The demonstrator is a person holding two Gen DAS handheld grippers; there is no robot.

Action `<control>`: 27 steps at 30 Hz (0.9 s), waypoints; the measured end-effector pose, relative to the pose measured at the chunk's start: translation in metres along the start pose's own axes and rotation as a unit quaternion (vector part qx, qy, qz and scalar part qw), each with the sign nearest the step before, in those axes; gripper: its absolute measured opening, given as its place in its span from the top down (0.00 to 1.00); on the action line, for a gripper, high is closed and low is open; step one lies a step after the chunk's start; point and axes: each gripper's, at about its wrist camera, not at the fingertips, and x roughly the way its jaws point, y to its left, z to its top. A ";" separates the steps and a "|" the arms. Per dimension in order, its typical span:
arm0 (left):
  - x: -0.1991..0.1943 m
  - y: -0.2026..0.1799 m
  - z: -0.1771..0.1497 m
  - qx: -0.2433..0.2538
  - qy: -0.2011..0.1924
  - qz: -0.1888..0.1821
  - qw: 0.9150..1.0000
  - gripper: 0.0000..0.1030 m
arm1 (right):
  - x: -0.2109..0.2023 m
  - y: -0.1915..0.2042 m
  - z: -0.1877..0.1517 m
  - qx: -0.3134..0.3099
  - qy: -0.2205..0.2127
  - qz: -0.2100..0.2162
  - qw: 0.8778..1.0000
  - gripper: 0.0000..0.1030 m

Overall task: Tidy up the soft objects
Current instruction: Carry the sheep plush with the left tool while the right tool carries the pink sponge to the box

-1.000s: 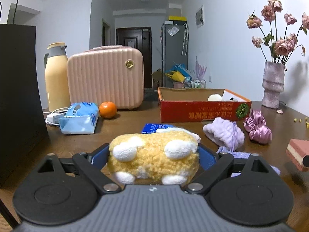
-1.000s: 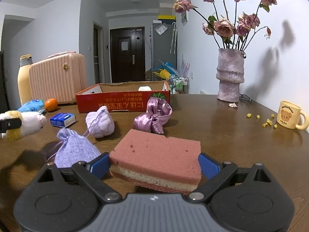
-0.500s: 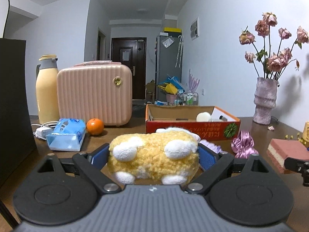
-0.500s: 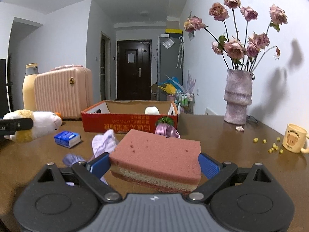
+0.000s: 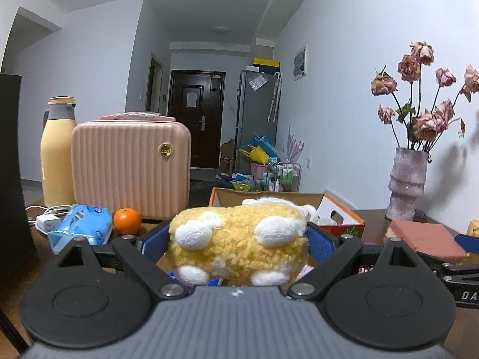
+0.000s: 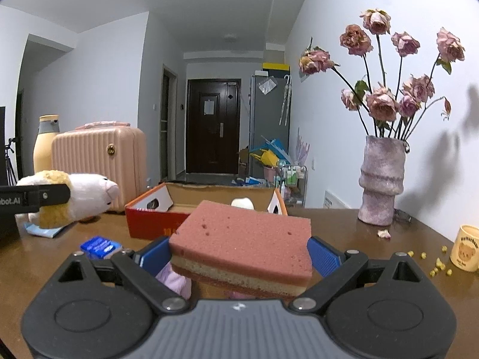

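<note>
Left gripper [image 5: 238, 240]: fingers [image 5: 154, 239] closed on a yellow plush toy [image 5: 239, 242] with white patches, pressed between the blue pads on both sides. The right wrist view shows the same toy [image 6: 74, 197] held clear of the table [image 6: 344, 239], its white snout pointing toward the box.

Right gripper [image 6: 239, 252]: fingers [image 6: 323, 255] closed on a pink sponge [image 6: 242, 239] with a tan middle layer, gripped at its two short ends and lifted above the table. In the left wrist view the sponge [image 5: 425, 236] appears at the right, level with the plush toy.

Red cardboard box [image 6: 149, 221]: stands open on the table ahead of both grippers, with a white rounded item [image 6: 242, 202] inside; what it is cannot be told.

Other items on the table:
- a blue packet [image 6: 100, 246], near the box on its left;
- a pale purple soft item [image 6: 176, 278], partly hidden under the sponge;
- a pink ribbed suitcase [image 5: 130, 169], a cream thermos [image 5: 57, 152], an orange [image 5: 127, 220] and a blue tissue pack [image 5: 80, 227], all at the left;
- a vase of dried roses [image 6: 381, 179] and a yellow bear mug [image 6: 465, 251], at the right.
</note>
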 end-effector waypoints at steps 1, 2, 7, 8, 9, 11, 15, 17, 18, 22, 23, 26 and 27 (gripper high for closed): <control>0.003 -0.001 0.002 -0.002 -0.001 0.000 1.000 0.09 | 0.004 0.000 0.003 -0.001 -0.003 0.000 1.000 0.06; 0.007 -0.003 0.004 -0.004 -0.003 -0.001 1.000 0.09 | 0.007 0.001 0.005 -0.001 -0.005 0.000 1.000 0.06; 0.024 -0.008 0.011 -0.012 -0.009 -0.002 1.000 0.09 | 0.028 0.002 0.017 -0.001 -0.016 0.003 1.000 0.06; 0.027 -0.009 0.012 -0.014 -0.010 -0.003 1.000 0.09 | 0.032 0.001 0.019 0.000 -0.017 0.003 1.000 0.06; 0.031 -0.010 0.014 -0.015 -0.011 -0.003 1.000 0.09 | 0.036 0.001 0.020 0.001 -0.018 0.004 1.000 0.06; 0.039 -0.012 0.016 -0.018 -0.013 -0.004 1.000 0.09 | 0.045 0.000 0.023 0.000 -0.020 0.005 1.000 0.06; 0.055 -0.014 0.021 -0.026 -0.017 -0.006 1.000 0.09 | 0.062 -0.001 0.028 0.000 -0.022 0.005 1.000 0.06; 0.063 -0.016 0.024 -0.029 -0.018 -0.006 0.999 0.09 | 0.071 -0.002 0.031 0.001 -0.023 0.005 1.000 0.06; 0.067 -0.016 0.024 -0.030 -0.019 -0.005 0.999 0.09 | 0.076 -0.003 0.032 0.001 -0.024 0.005 1.000 0.06; 0.083 -0.017 0.029 -0.035 -0.020 -0.003 0.999 0.09 | 0.094 -0.004 0.036 -0.008 -0.024 0.002 1.000 0.06; 0.087 -0.017 0.029 -0.035 -0.020 -0.002 0.999 0.09 | 0.098 -0.004 0.036 -0.009 -0.025 0.001 1.000 0.06; 0.100 -0.019 0.031 -0.037 -0.021 0.000 0.999 0.09 | 0.111 -0.006 0.041 -0.008 -0.027 0.004 1.000 0.06; 0.104 -0.019 0.032 -0.037 -0.021 0.002 0.999 0.09 | 0.116 -0.006 0.043 -0.007 -0.027 0.004 1.000 0.06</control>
